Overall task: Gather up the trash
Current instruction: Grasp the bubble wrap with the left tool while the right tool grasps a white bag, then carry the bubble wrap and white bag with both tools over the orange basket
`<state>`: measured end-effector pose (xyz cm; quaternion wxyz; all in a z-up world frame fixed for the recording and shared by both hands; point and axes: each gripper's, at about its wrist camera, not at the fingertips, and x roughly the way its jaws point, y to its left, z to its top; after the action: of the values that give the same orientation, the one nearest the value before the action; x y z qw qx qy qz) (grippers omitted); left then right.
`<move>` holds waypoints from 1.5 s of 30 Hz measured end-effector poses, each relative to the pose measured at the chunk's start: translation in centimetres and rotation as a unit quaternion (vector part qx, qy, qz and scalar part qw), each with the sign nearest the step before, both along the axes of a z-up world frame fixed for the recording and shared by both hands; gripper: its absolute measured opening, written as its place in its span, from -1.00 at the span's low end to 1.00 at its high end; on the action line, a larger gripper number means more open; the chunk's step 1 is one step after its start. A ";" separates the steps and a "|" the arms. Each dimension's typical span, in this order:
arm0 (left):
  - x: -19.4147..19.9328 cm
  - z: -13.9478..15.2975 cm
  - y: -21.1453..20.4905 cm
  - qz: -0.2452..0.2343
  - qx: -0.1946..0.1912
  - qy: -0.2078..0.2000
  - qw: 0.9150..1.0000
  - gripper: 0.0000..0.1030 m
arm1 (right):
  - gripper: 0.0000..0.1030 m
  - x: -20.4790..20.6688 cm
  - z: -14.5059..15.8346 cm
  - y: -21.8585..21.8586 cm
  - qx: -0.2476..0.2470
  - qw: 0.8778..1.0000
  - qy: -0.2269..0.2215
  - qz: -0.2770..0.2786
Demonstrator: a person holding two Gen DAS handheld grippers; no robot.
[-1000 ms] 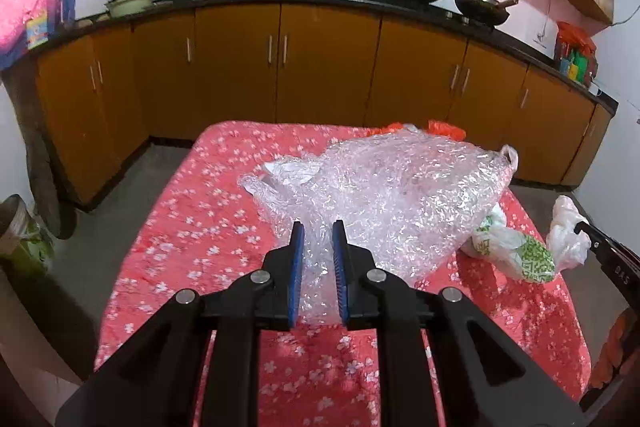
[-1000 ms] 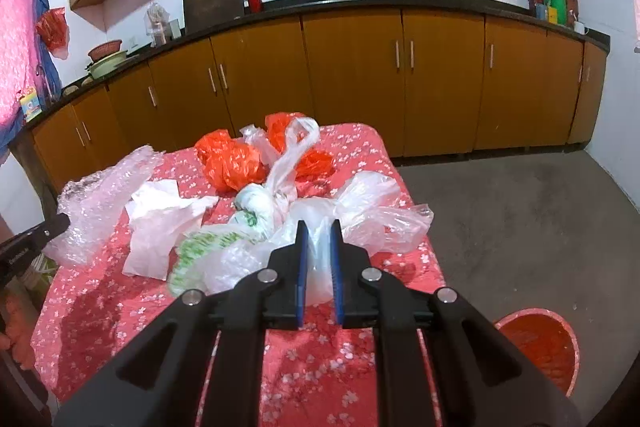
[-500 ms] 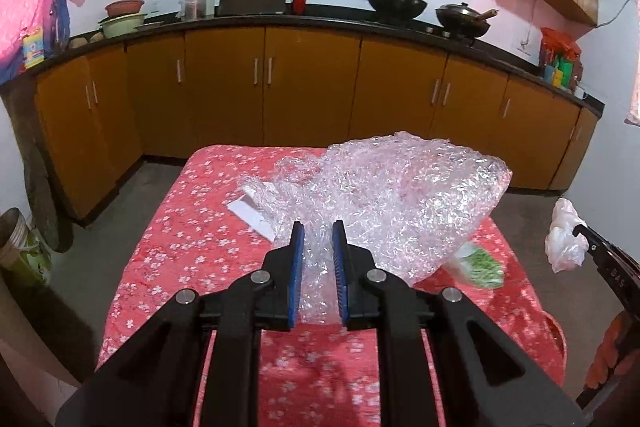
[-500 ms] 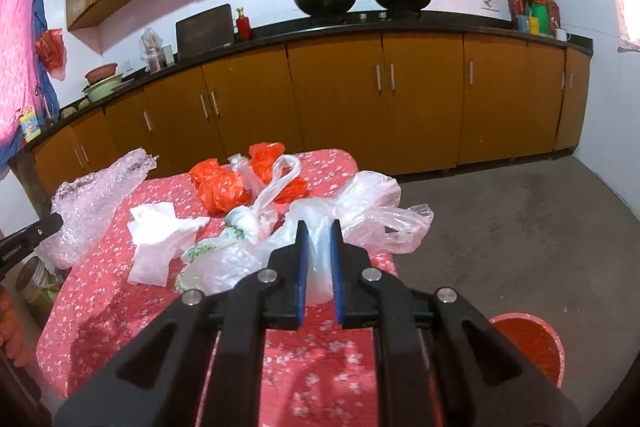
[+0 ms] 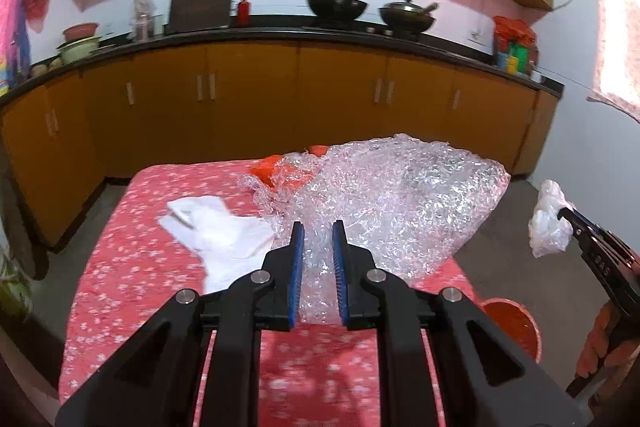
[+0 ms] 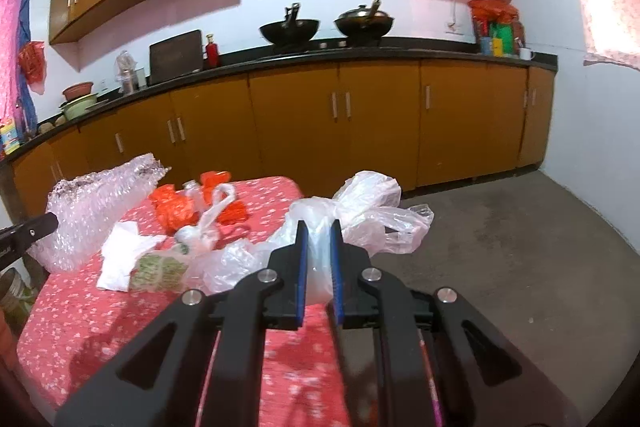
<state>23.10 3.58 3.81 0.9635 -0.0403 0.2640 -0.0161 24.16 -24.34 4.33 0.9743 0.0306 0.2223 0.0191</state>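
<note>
My left gripper [image 5: 318,233] is shut on a big sheet of clear bubble wrap [image 5: 400,203], lifted above the red flowered table [image 5: 132,267]. My right gripper [image 6: 318,231] is shut on a clear plastic bag [image 6: 360,211], also raised off the table. In the left wrist view the right gripper [image 5: 568,213] shows at the right edge with its plastic bag [image 5: 548,223]. On the table lie white paper [image 5: 216,235], orange bags [image 6: 176,207] and a green-printed bag [image 6: 160,269]. The bubble wrap [image 6: 96,211] hangs at the left of the right wrist view.
A red bin [image 5: 512,323] stands on the floor by the table's right side. Brown kitchen cabinets [image 6: 360,131] run along the far wall under a black counter with two woks [image 6: 290,29]. Bare grey floor [image 6: 520,247] lies to the right of the table.
Both grippers have risen and pulled back from the table with their loads. The bubble wrap has come off the table, uncovering white paper and orange bags; the plastic bag has lifted clear of the pile.
</note>
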 end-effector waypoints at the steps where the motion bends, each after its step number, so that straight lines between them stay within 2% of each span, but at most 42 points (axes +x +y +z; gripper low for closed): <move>1: 0.0 0.0 -0.7 -0.008 -0.002 0.001 1.000 -0.72 | -0.77 -0.2 0.1 -0.7 -0.002 1.000 -0.001 -0.006; 8: 0.3 -0.5 -6.2 -0.058 -0.008 0.007 0.998 -0.72 | -0.77 -2.0 -0.6 -5.7 -0.028 0.998 -0.005 -0.051; 16: 0.6 -2.0 -13.3 -0.109 -0.015 0.024 0.994 -0.72 | -0.77 -3.8 -2.5 -13.0 -0.032 0.993 0.012 -0.115; 26: 1.3 -6.7 -22.2 -0.147 -0.015 0.084 0.985 -0.72 | -0.77 -5.5 -6.9 -20.6 -0.027 0.984 0.052 -0.168; 37: 2.0 -12.7 -29.4 -0.184 0.025 0.148 0.971 -0.72 | -0.77 -4.1 -12.6 -24.0 -0.006 0.979 0.112 -0.169; 45: 3.2 -16.4 -31.3 -0.171 0.043 0.194 0.965 -0.72 | -0.77 -2.6 -16.6 -25.4 0.023 0.972 0.158 -0.172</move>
<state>26.27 -27.76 -12.63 0.8775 0.0447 0.4495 -0.1610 21.55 -49.77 -12.28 0.9147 0.0935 0.3642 -0.1483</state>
